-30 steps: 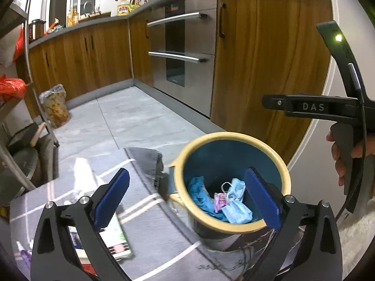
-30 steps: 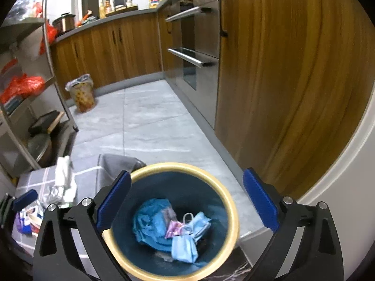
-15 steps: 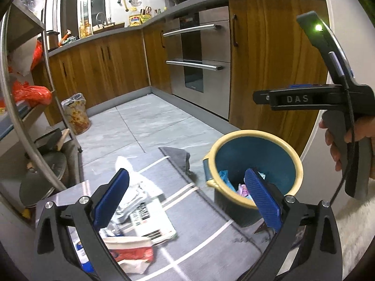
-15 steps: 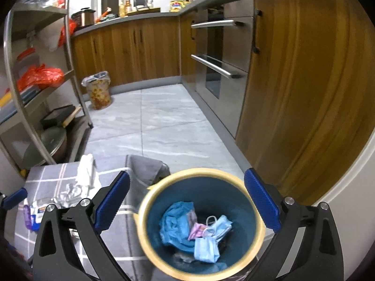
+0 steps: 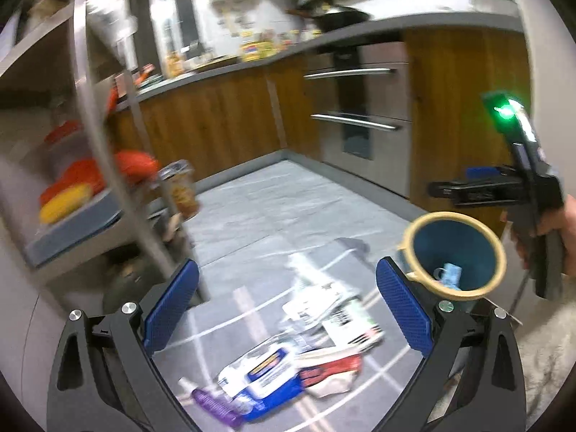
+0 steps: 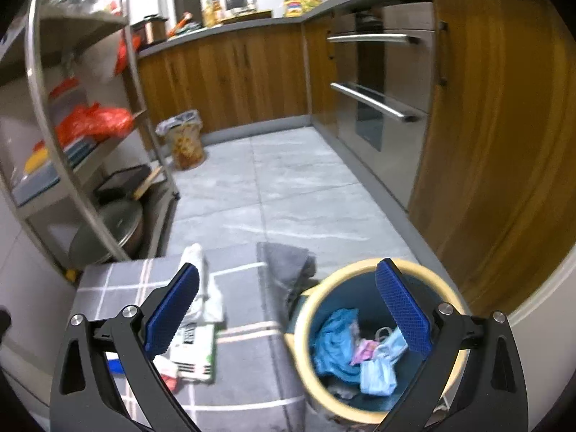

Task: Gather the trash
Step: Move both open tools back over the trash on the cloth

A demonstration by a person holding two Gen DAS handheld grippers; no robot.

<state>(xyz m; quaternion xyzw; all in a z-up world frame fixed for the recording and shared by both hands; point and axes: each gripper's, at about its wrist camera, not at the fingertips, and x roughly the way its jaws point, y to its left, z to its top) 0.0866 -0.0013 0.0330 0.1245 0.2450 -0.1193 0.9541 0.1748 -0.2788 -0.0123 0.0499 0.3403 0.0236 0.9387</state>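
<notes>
While both pairs of blue pads stand wide apart with nothing between them, the scene reads as follows.
Left gripper (image 5: 287, 307): jaws spread wide, empty, filling the lower part of the left wrist frame.
Trash pile (image 5: 298, 356): lies low in the frame centre, in the gap seen between the left fingers; a white-and-blue packet (image 5: 266, 378), white printed papers and a red-and-white wrapper overlap on a grey checked cloth (image 5: 252, 309); a purple bottle (image 5: 212, 401) lies at the pile's lower left.
Right gripper (image 6: 287, 307): jaws equally wide, empty, held by a hand (image 5: 556, 230) at the right edge of the left wrist frame.
Bin (image 6: 306, 327): blue with a cream rim, lower right of the right wrist frame; the right-hand pad overlaps its opening, the other pad sits over the papers (image 6: 196, 345) left of it.
Bin contents: crumpled blue cloth (image 6: 334, 342), pale blue masks (image 6: 378, 374), a pink scrap.
Surroundings: wooden cabinets (image 6: 234, 72) across the upper frame, metal shelving (image 6: 72, 144) at left.
</notes>
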